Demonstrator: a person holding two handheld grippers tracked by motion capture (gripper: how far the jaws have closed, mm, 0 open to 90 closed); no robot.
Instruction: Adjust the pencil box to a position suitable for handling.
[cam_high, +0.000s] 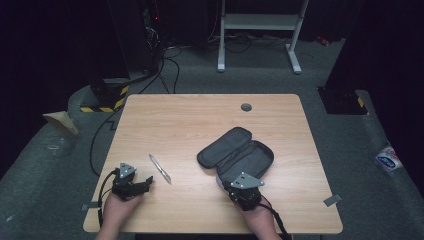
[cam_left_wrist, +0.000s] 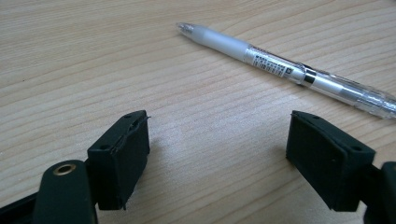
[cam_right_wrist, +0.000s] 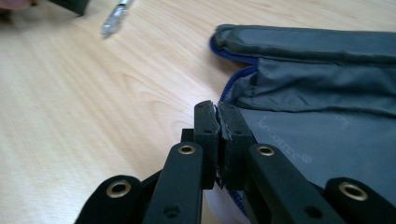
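Left gripper (cam_left_wrist: 217, 154) low over table (cam_high: 210, 115), jaws spread wide, nothing between; pen (cam_left_wrist: 285, 70) just ahead, apart. Right gripper (cam_right_wrist: 218, 122) clamped on near edge of open grey pencil case (cam_high: 237, 155).

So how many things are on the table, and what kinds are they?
Pen: 1
Pencil case, lying open: 1
Grippers, left and right: 2
Total: 4
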